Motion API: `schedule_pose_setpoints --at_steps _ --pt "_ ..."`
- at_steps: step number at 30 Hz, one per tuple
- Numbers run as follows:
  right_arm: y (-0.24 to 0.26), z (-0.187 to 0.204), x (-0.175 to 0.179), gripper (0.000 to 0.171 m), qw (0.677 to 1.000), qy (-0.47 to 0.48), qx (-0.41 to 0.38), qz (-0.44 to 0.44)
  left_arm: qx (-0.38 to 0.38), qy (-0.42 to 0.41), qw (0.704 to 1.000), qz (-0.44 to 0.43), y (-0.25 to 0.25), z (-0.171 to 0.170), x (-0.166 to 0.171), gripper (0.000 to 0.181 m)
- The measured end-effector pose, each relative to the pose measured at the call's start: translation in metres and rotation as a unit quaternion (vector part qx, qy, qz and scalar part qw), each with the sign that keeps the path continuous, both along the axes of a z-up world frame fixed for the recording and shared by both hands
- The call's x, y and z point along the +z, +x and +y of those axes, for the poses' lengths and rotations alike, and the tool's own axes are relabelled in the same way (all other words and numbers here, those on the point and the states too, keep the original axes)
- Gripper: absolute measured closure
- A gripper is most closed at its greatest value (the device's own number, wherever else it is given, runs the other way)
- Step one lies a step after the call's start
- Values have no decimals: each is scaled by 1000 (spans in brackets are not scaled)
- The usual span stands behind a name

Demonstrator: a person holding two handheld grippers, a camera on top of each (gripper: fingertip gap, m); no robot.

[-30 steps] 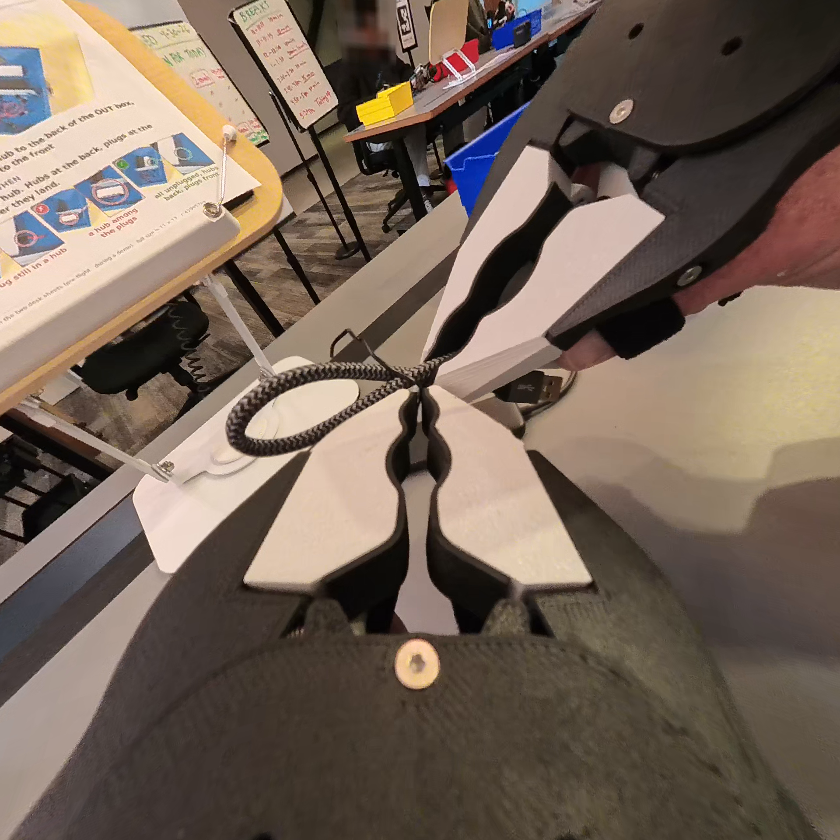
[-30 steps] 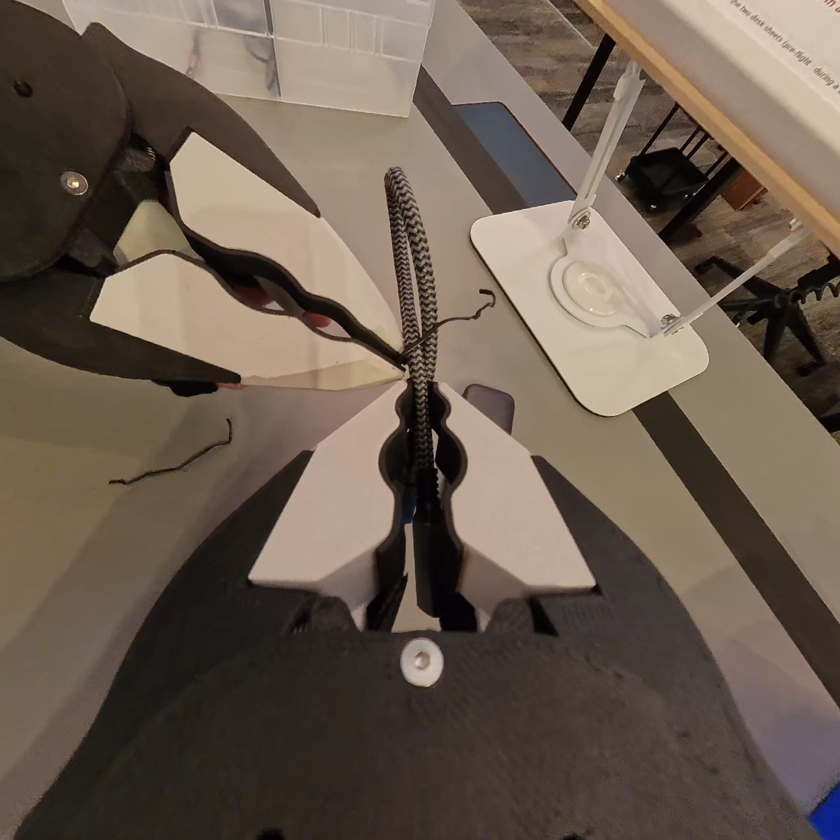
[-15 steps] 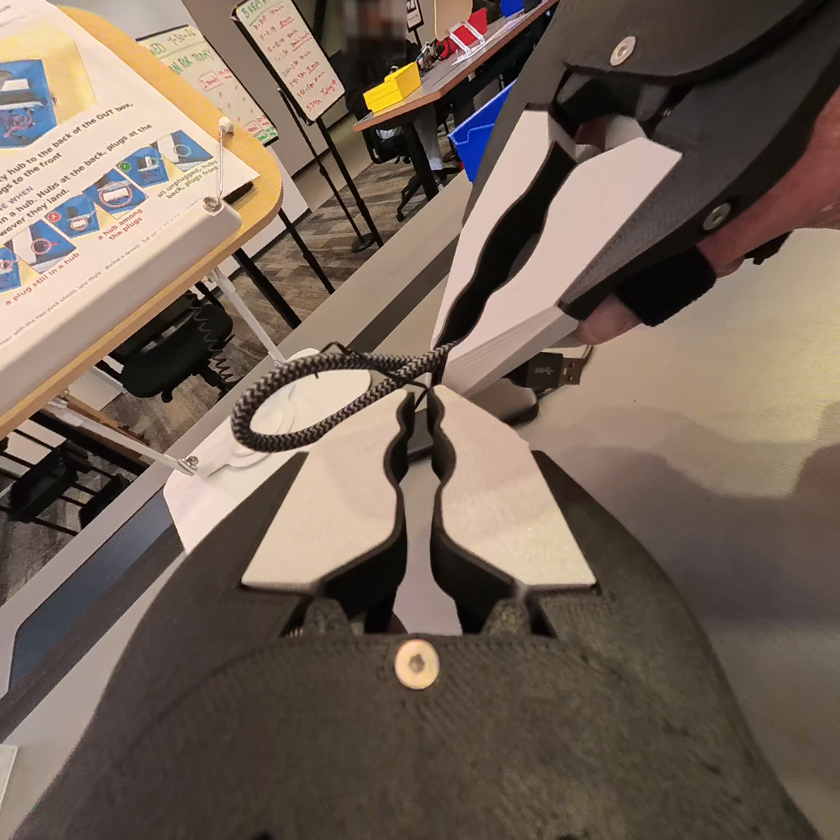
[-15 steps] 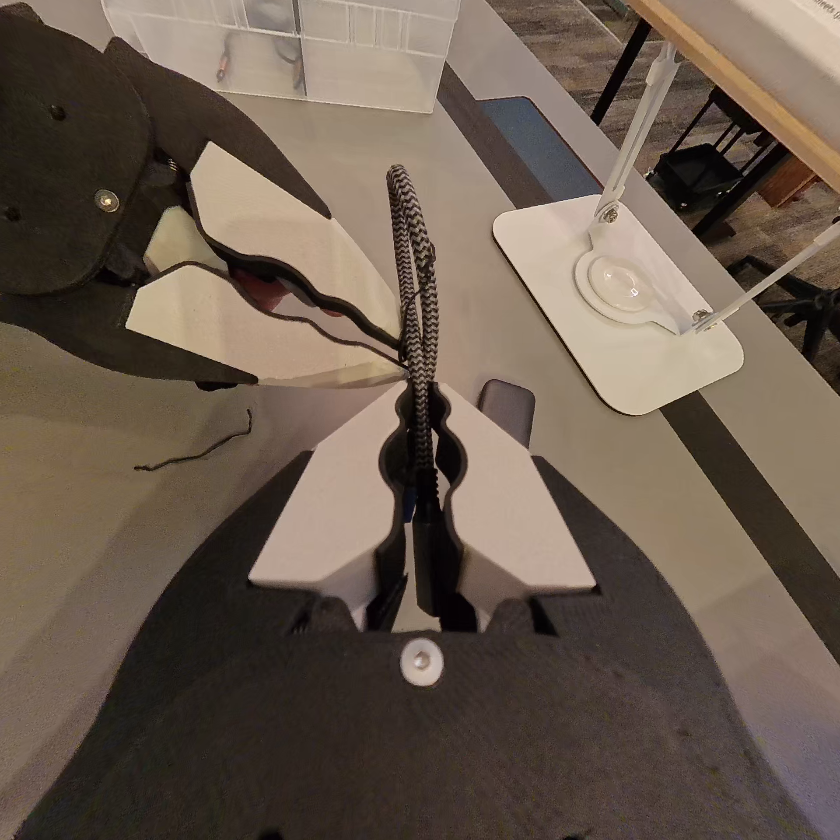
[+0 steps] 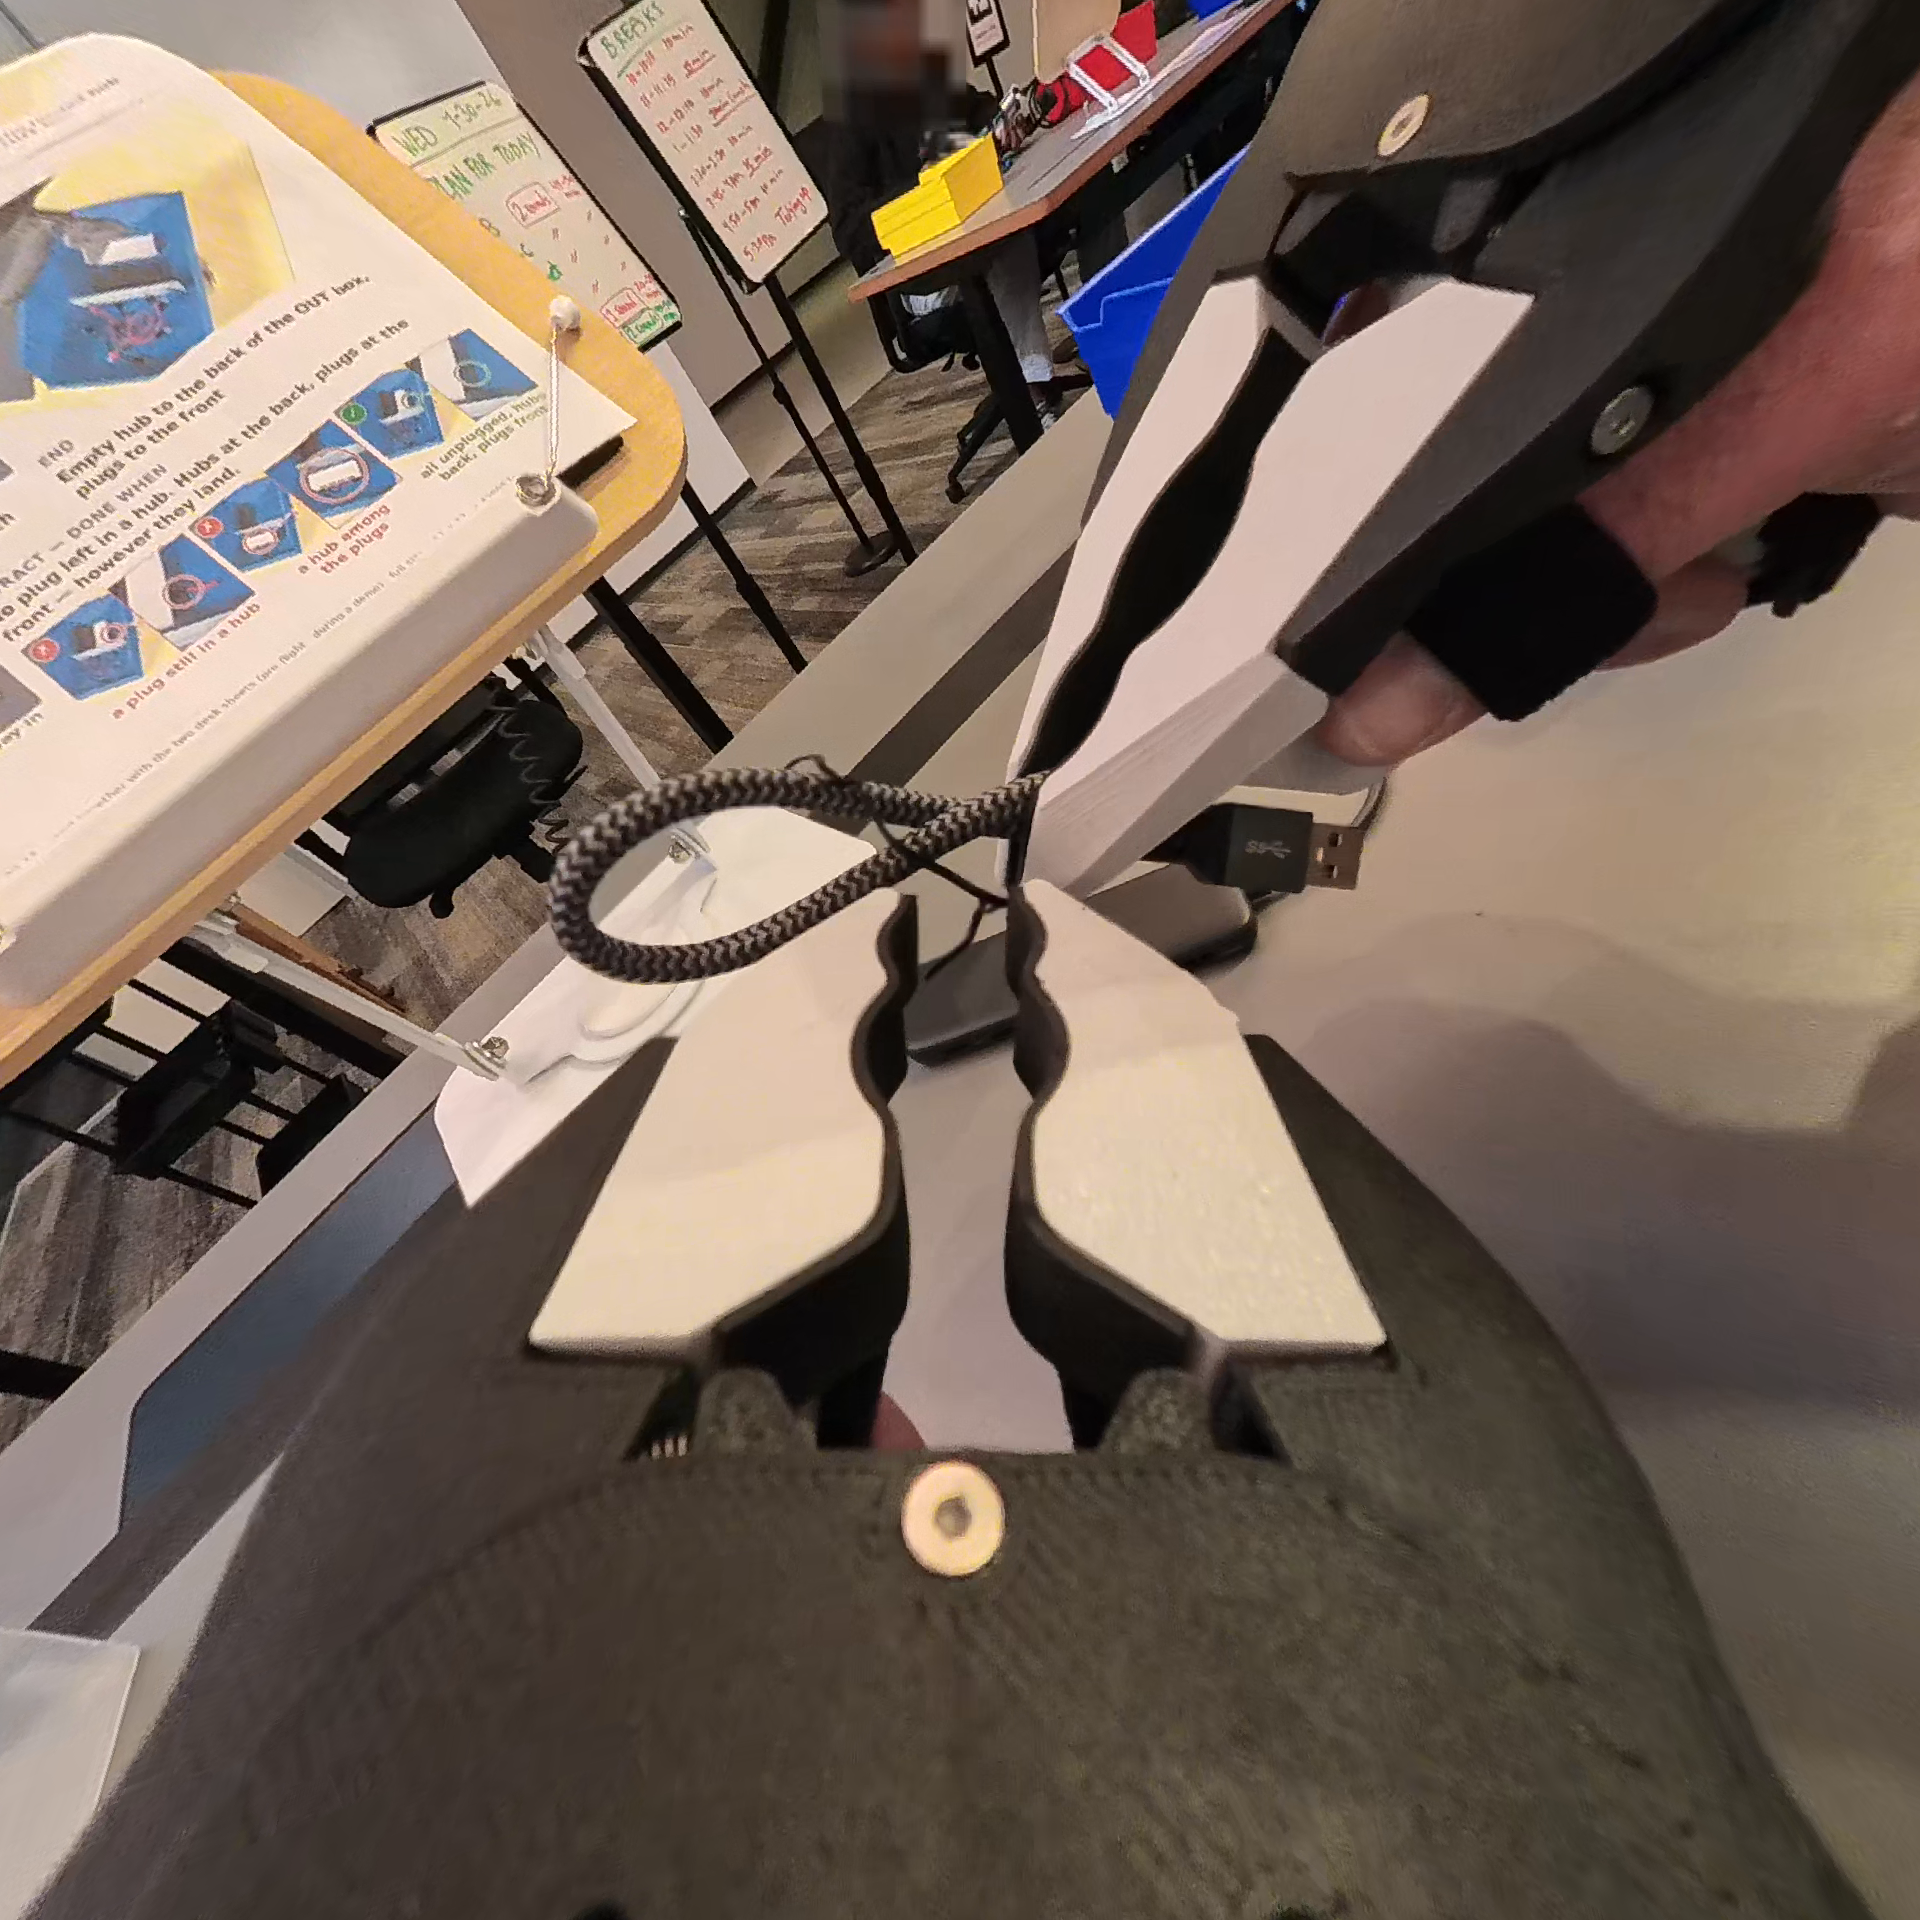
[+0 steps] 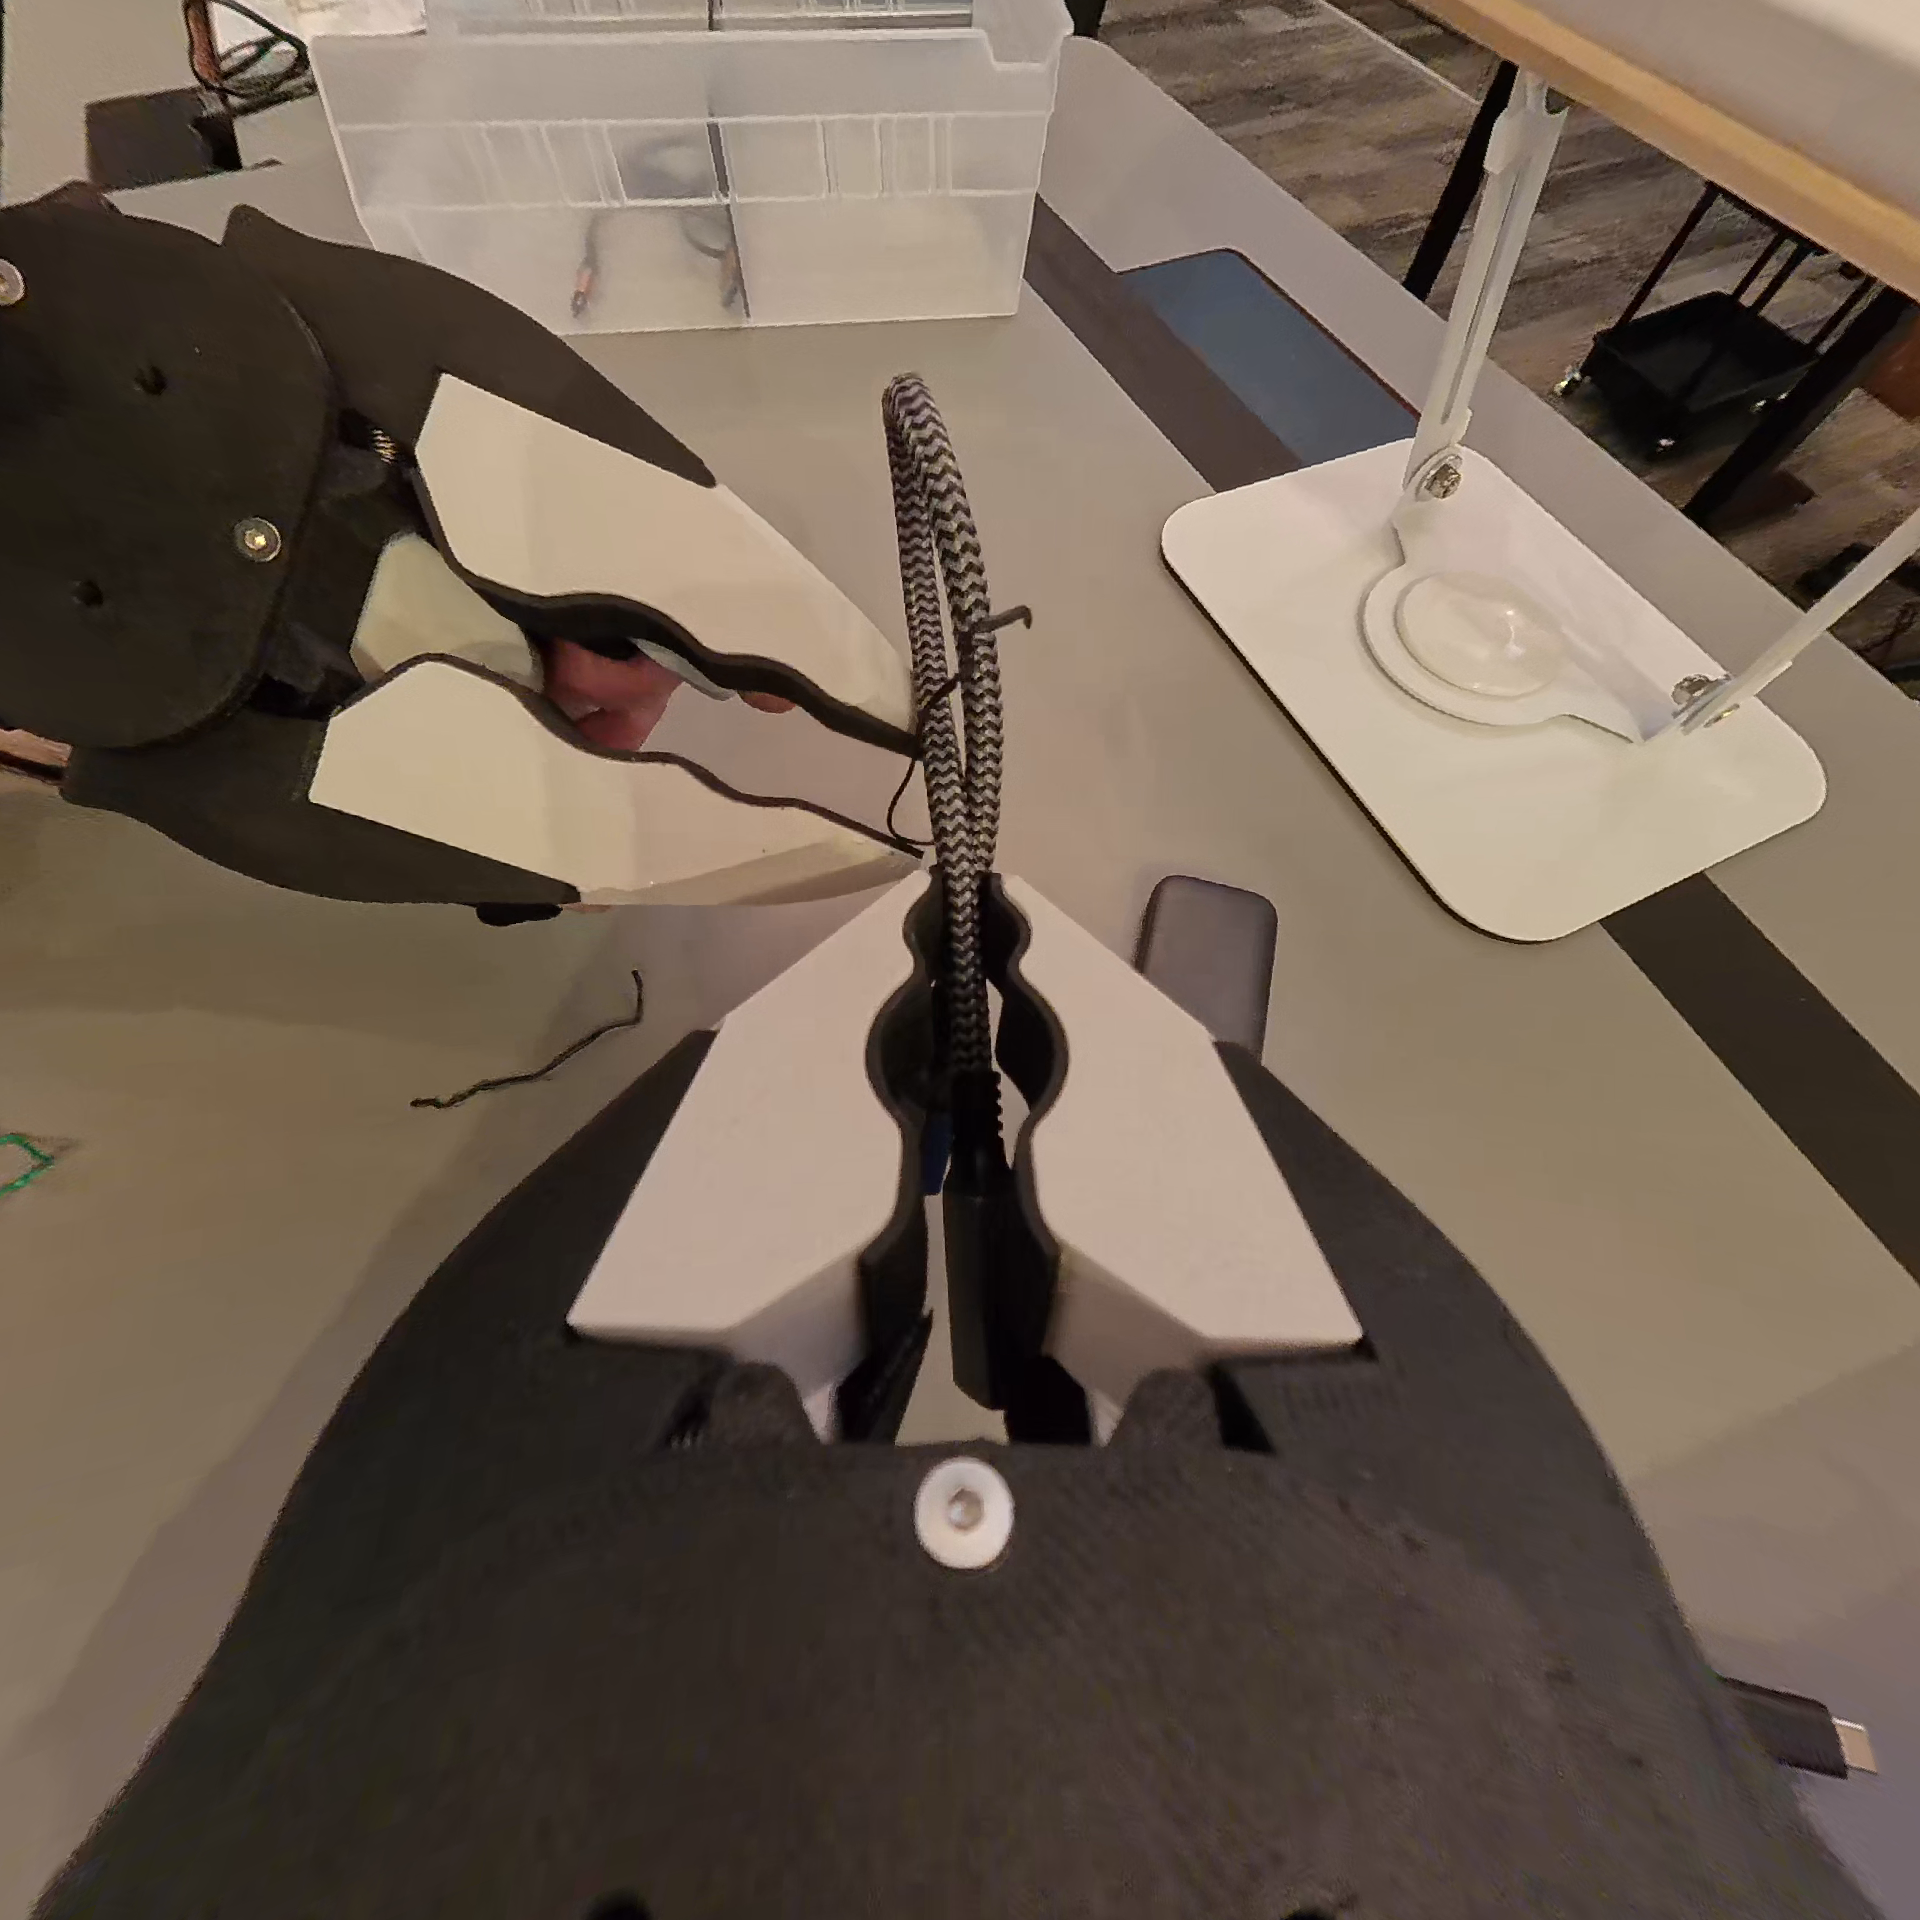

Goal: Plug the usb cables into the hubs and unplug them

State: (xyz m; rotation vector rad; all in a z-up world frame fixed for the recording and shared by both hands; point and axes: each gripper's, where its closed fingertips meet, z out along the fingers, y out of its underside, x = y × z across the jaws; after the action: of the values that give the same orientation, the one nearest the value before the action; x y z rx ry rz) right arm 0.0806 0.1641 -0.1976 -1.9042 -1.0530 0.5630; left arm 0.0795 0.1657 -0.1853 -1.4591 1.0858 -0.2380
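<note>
Cable (image 6: 940, 582) sat pinched in our right gripper (image 6: 961, 894), whose jaws were closed on the braided cord and on the black plug body lying back between them. In the left wrist view that cable looped out toward the left of the frame, and its USB plug (image 5: 1283, 850) stuck out below the right gripper's fingers, right of centre. Our left gripper (image 5: 961, 914) stood slightly parted with nothing between the jaws; a thin black tie (image 6: 904, 790) trailed beside its tips, but we could not tell whether they touched it. The dark hub (image 6: 1210, 951) lay flat on the grey table (image 6: 1455, 1247), just beyond the right gripper.

To do the step well, we judged we should free the loop, steady the hub with the left gripper, and bring the plug square to a port before pushing.

The plug's long axis ran roughly level, metal end pointing toward the right edge of the left wrist view.
</note>
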Motion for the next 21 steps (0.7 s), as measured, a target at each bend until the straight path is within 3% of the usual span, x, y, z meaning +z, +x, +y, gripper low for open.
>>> schedule_pose_setpoints --at_steps 11,21 --pt "-4 -8 -5 168 995 -76 20 64 7 74 997 38 -7 -10 7 155" --pt "-9 -19 -22 169 990 -117 51 59 -35 165 973 155 -10 -21 0 142"
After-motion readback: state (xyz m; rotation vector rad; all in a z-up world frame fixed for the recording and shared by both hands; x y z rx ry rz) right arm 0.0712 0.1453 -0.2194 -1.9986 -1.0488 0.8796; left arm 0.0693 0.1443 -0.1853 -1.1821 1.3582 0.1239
